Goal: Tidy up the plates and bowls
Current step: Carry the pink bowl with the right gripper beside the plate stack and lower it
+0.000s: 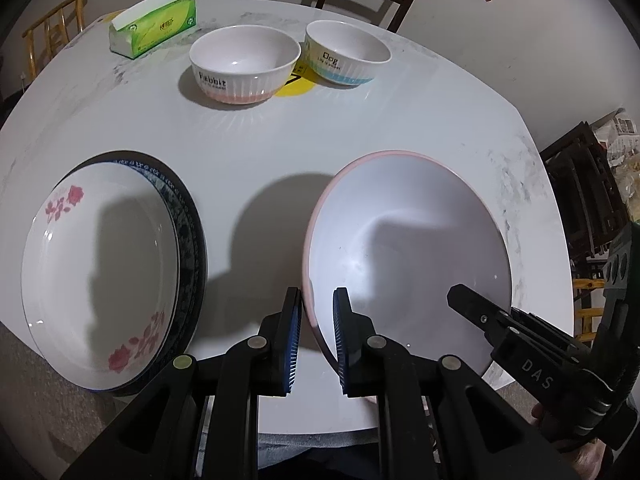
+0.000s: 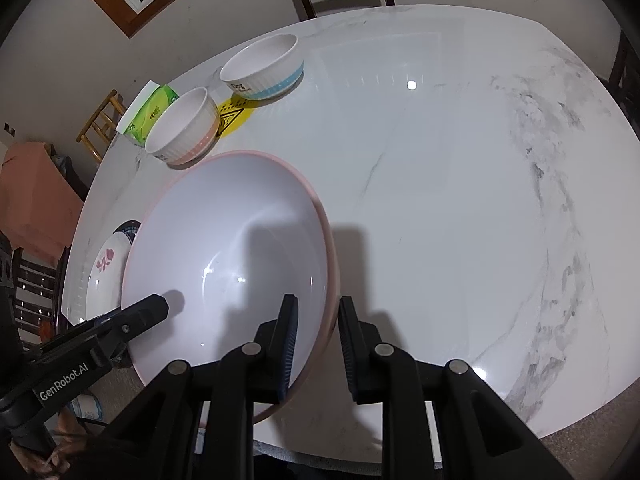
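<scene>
- While the big pink-rimmed bowl (image 1: 408,240) sits at the near edge of the marble table (image 1: 280,136), both tongs straddle its rim from opposite sides.
- The left gripper (image 1: 318,344) has its fingers apart, one inside and one outside the rim; no firm clamp is visible.
- The right gripper (image 2: 318,348) stands the same way at the bowl's right rim, fingers also apart.
- Just left of this bowl, the flowered plate (image 1: 100,268) lies on a dark blue-patterned plate (image 1: 192,240).
- Farther back stand the "Rabbit" bowl (image 1: 244,64) and the "Dog" bowl (image 1: 346,54), near each other, with a yellow sticker (image 1: 296,84) between.
- A green tissue pack (image 1: 154,24) lies at the far left.
</scene>
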Action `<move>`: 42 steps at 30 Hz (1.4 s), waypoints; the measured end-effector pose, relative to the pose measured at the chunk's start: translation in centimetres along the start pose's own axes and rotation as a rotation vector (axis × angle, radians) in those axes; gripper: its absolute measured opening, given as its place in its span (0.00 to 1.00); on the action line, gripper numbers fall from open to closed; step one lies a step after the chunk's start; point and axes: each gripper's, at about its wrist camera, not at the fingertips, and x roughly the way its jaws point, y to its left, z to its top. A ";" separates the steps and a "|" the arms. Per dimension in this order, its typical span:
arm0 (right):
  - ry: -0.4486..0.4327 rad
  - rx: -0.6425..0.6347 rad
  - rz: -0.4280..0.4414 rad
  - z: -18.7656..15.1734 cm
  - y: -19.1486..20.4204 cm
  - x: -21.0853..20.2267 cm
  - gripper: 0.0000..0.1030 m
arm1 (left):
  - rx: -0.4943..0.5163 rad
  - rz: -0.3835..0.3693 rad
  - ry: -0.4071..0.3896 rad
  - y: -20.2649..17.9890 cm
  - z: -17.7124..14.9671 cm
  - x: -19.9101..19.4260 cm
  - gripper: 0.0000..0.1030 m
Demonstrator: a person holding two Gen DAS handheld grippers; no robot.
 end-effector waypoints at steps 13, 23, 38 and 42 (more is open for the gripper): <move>0.017 0.015 -0.001 -0.5 -0.4 0.6 0.22 | 0.007 0.001 0.019 0.1 -0.9 0.6 0.12; 0.019 0.023 0.011 -0.8 -0.6 0.7 0.22 | 0.025 0.024 0.012 -0.2 -1.1 0.9 0.12; -0.038 0.017 -0.010 -0.3 -1.1 -0.9 0.26 | 0.063 0.089 -0.044 -0.5 -0.8 0.2 0.15; -0.063 0.015 -0.022 0.1 -1.2 -1.5 0.26 | 0.067 0.103 -0.059 -0.2 -0.6 0.0 0.19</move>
